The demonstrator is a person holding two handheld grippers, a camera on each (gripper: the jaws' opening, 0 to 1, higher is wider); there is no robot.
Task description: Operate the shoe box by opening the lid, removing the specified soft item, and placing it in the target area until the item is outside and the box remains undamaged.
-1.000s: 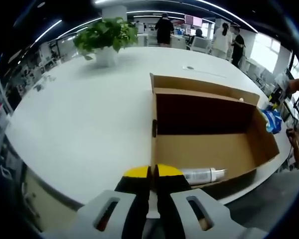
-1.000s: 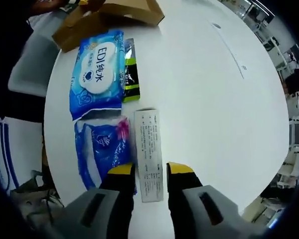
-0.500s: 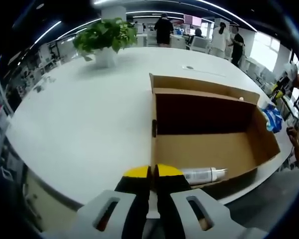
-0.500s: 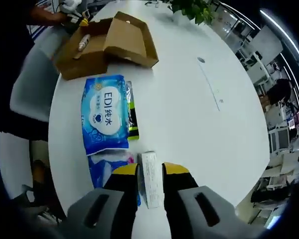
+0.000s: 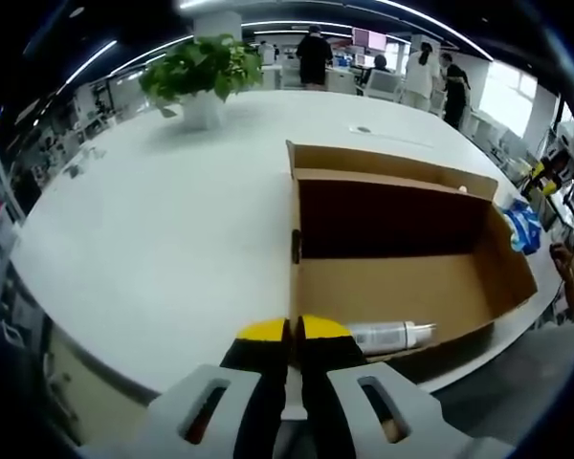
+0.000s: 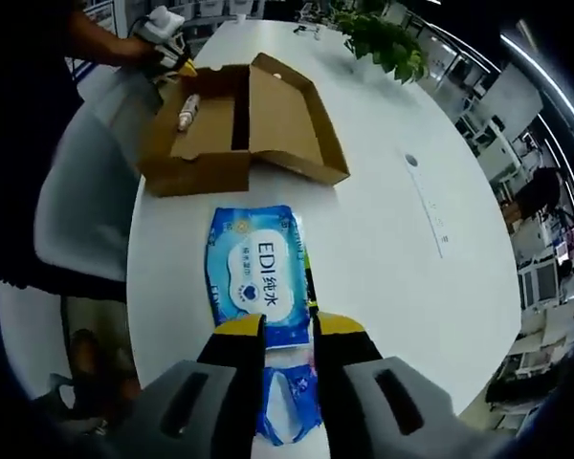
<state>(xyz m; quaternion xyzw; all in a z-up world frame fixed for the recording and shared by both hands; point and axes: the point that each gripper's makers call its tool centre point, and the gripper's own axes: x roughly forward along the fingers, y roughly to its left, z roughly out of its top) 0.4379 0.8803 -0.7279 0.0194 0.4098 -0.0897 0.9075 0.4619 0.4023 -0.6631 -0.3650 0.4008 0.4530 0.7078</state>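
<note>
The open cardboard shoe box (image 5: 402,287) lies on the white table (image 5: 153,220), its lid folded out flat beyond it. A white bottle (image 5: 390,336) lies inside along the near wall. My left gripper (image 5: 294,330) is shut on the box's near corner wall. From the right gripper view the same box (image 6: 239,124) and bottle (image 6: 186,112) are far ahead, with the left gripper (image 6: 177,62) at their far end. My right gripper (image 6: 289,325) hovers high over a blue wipes pack (image 6: 258,277), jaws slightly apart with nothing between them. A second blue soft pack (image 6: 287,406) lies under the jaws.
A green-and-black sachet (image 6: 309,287) lies beside the wipes pack. A potted plant (image 5: 203,72) stands at the far side of the table. A grey chair (image 6: 86,191) and a person's body sit off the table edge. People stand in the background.
The right gripper has risen and pulled back from the table, so the packs look smaller and the box has come into view. Its jaws have narrowed a little. The left gripper has not moved.
</note>
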